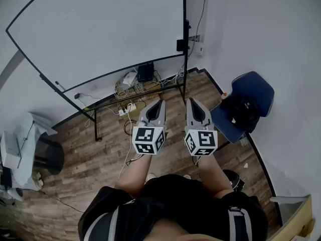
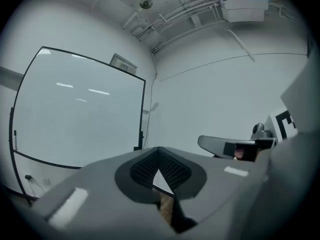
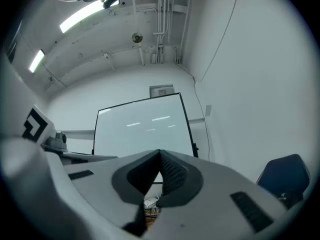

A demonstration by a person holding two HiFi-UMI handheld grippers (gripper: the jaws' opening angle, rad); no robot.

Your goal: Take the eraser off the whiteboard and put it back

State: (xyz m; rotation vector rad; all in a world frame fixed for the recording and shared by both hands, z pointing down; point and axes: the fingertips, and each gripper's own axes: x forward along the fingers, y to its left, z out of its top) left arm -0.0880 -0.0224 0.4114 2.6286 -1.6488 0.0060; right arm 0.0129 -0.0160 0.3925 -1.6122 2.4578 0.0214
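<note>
Left grey two-jaw gripper (image 1: 160, 104): jaws pressed together, nothing between. Right grey two-jaw gripper (image 1: 191, 102): same, empty. Both well short of board.

Tangled cables with white power strip (image 1: 131, 106) ahead, below board: trip risk on approach.

Far: large white black-framed whiteboard (image 1: 100, 29). Small black block (image 1: 182, 44) on its right edge, likely eraser, not certain. Risk: jaws not spread on arrival knock block off.

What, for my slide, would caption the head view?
Left gripper and right gripper, both shut and empty, point toward the whiteboard.
</note>
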